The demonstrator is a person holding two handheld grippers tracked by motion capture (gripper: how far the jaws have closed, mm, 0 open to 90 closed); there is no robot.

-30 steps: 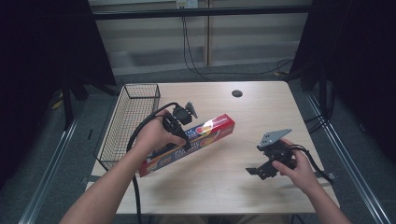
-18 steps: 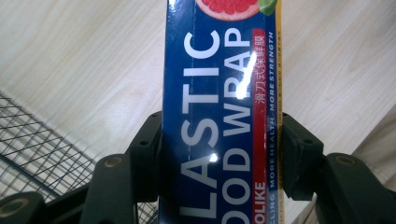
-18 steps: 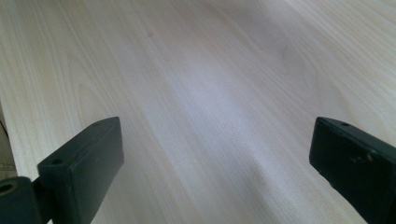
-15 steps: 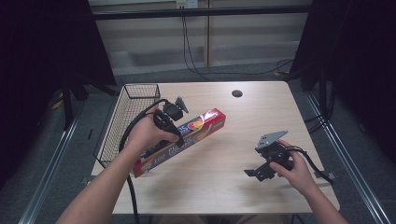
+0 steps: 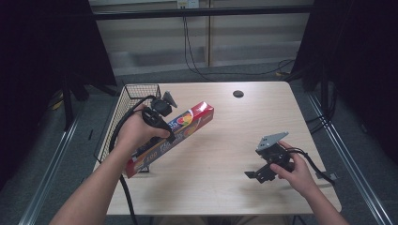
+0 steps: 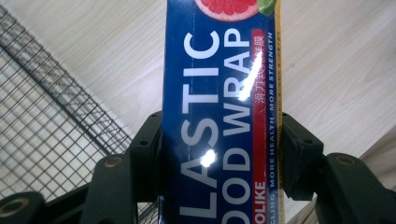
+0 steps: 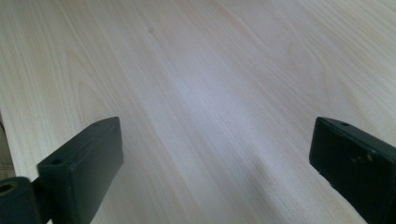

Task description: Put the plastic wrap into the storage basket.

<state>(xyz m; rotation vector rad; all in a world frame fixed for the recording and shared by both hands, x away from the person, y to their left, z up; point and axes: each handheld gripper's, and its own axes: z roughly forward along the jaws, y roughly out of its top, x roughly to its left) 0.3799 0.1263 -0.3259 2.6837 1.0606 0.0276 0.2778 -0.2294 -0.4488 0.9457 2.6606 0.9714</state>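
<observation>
The surface point(image 7: 196, 84) is pale wood with a fine straight grain and a smooth, faintly sheened finish. The plastic wrap box point(image 6: 219, 116) looks like printed card with a glossy coat that throws bright glints, while the jaws pressed against its sides are matt black plastic. The basket point(image 6: 51, 130) beside it is thin dark metal wire mesh.

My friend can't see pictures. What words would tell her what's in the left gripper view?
A long blue box of plastic food wrap is clamped between the two black jaws of the left tool, with big white letters and a grapefruit picture at the top. Under it lies a pale wooden table, and a black wire basket sits at the left.
</observation>
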